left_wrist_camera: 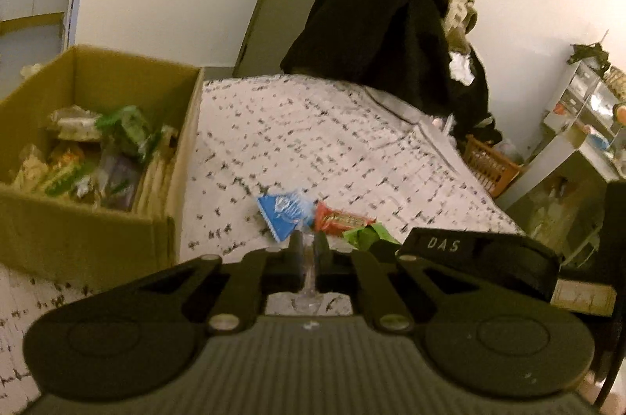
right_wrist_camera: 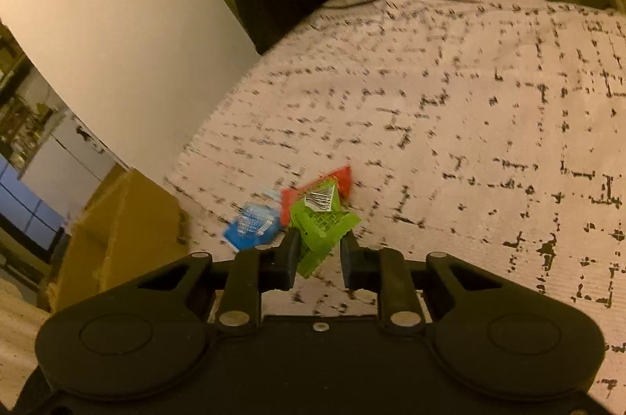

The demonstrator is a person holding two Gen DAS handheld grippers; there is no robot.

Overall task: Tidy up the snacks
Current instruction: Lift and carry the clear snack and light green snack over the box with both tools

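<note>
- Now, left gripper (left_wrist_camera: 309,243) pinched almost flat on the clear sealed tail of the blue packet (left_wrist_camera: 283,215). Blue body sticking out past the tips, low over the patterned cover (left_wrist_camera: 313,141); cannot tell whether touching it.
- Right gripper (right_wrist_camera: 319,243) clamped narrow on the near corner of the green packet (right_wrist_camera: 321,223), barcode side up, most of the wrapper poking out beyond the claw.
- Red packet (right_wrist_camera: 342,180) lying loose on the cover, at the far side of the green one and seemingly partly under it, just right of the blue one; gripped by neither claw.
- Cardboard box (left_wrist_camera: 78,243) on the left, open-topped, with a heap of snack packets (left_wrist_camera: 90,157) inside; probably the drop spot.
- Step in hand, as judged: lifting both packets clear and carrying them left to the box.
- Lift straight up first, so as not to drag the red packet along with the green one.
- Hold both pinches firm: thin slippery film, a small bite, easy to lose on a fast swing.
- Carry the blue packet high enough for its dangling body to clear the box wall, and release only above the heap.
- Bring the green one in behind the left claw, not across it, to avoid a knock.
- Come for the red packet afterwards.
</note>
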